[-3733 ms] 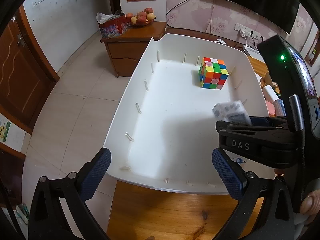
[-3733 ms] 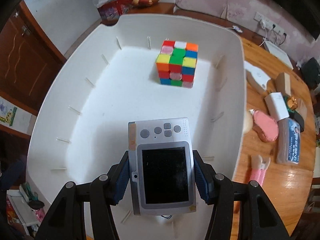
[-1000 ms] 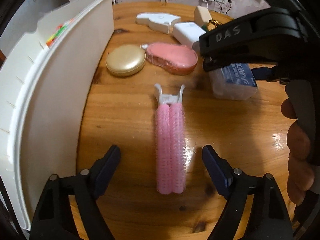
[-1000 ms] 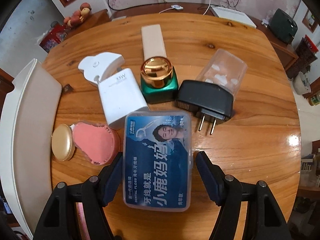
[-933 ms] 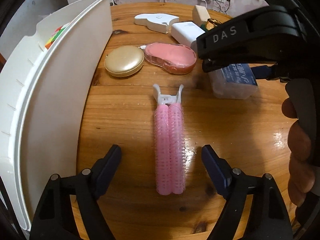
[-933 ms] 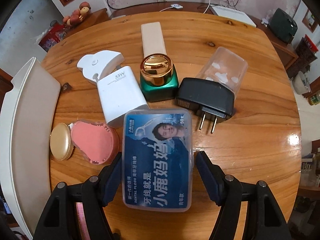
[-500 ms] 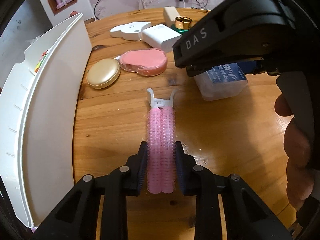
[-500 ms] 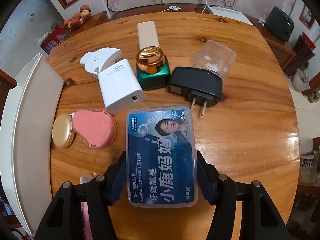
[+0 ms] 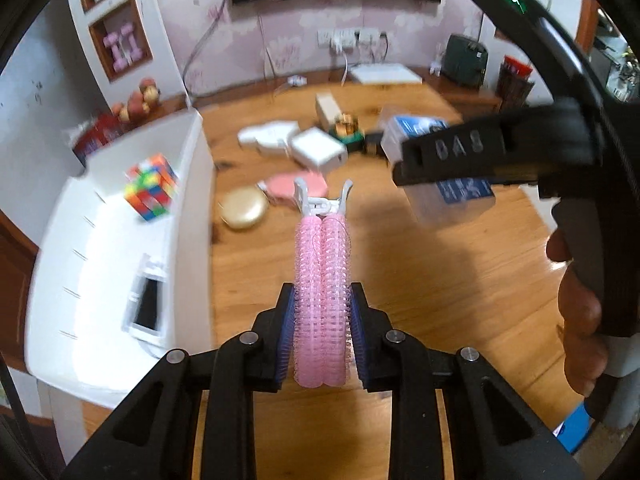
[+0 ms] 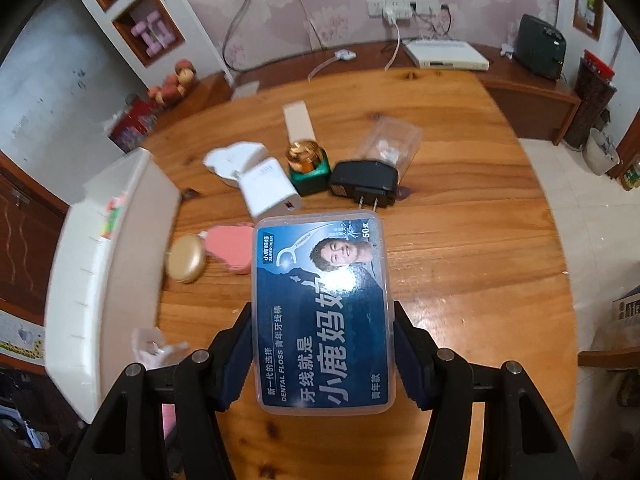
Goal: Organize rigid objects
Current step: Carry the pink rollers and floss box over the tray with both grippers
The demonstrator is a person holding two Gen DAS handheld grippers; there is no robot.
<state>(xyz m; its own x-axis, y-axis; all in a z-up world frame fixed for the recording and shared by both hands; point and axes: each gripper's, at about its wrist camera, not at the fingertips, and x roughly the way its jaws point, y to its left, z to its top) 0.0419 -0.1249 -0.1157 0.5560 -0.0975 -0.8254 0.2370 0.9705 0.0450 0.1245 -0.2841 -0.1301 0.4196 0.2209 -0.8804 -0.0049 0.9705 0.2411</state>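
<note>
My left gripper (image 9: 322, 336) is shut on a pink hair-roller clip (image 9: 322, 280), lifted above the wooden table (image 9: 460, 280). My right gripper (image 10: 324, 356) is shut on a clear dental floss box with a blue label (image 10: 324, 312), also raised off the table; the same box (image 9: 440, 168) and the right gripper's black body show at the upper right of the left wrist view. The white bin (image 9: 100, 280) stands at the left and holds a colourful puzzle cube (image 9: 151, 187) and a small grey handheld device (image 9: 146, 304).
On the table lie a gold compact (image 10: 186, 259), a pink case (image 10: 230, 250), a white charger (image 10: 270, 194), a white flat gadget (image 10: 230, 158), a green bottle with gold cap (image 10: 308, 164), a black plug adapter (image 10: 366, 184), a clear box (image 10: 390, 142) and a beige box (image 10: 298, 120).
The left jaws closed on the pink roller clip and lifted it. The right jaws closed on the floss box and raised it. Both views now look from higher, toward the bin.
</note>
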